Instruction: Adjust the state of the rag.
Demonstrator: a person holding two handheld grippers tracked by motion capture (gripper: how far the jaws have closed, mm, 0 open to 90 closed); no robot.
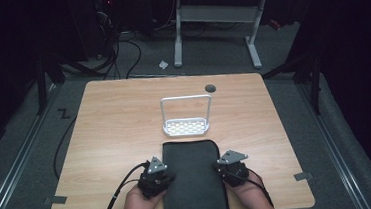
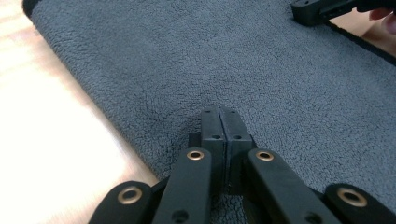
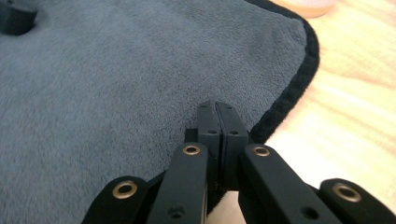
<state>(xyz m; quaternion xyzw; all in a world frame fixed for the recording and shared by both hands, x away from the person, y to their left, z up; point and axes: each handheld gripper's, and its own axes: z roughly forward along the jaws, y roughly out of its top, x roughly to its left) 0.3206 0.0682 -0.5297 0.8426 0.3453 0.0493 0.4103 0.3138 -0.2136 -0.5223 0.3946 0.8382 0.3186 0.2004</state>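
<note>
Left gripper (image 1: 160,177): jaws pressed together on grey towel (image 1: 193,179) left edge | right gripper (image 1: 227,171): likewise, right edge | towel: laid at table (image 1: 114,120) near edge, centre | white rack (image 1: 186,115): beyond towel.

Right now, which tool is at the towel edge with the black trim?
The right tool: its shut jaws meet the towel at the black trim. The left tool sits on a plain grey edge, no trim beside it.
</note>
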